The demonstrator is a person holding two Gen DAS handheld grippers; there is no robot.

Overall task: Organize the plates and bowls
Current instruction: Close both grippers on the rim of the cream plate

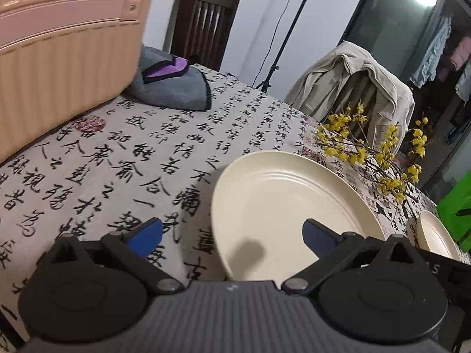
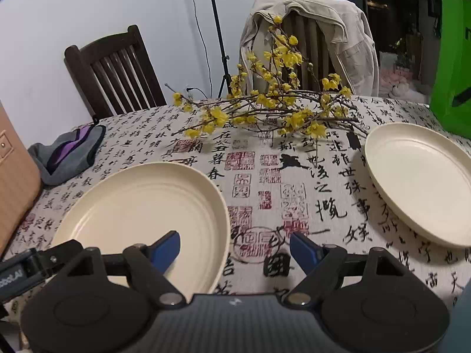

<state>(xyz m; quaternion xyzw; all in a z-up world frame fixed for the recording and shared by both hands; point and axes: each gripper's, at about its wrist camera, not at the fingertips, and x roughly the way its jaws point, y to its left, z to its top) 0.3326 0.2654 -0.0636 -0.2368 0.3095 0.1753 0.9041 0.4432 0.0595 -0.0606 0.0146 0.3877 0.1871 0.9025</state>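
Observation:
Two cream plates lie on a tablecloth printed with calligraphy. My left gripper (image 1: 234, 235) is open. The near plate (image 1: 279, 206) has its left rim between the blue pads, one pad over the cloth and the other over the plate, and neither pad touches the rim. My right gripper (image 2: 234, 250) is open too. It straddles the right rim of the same plate (image 2: 141, 206) without pressing on it. The second plate (image 2: 421, 182) lies apart at the right, and only its edge shows in the left wrist view (image 1: 435, 235).
A tan ribbed case (image 1: 59, 58) stands at the left, with a grey and purple cloth (image 1: 173, 88) beside it. Yellow flowering branches (image 2: 265, 111) lie across the far side of the table. Behind are two chairs, one with a jacket (image 2: 309, 38) over it, and a green bag (image 2: 450, 58) at the right.

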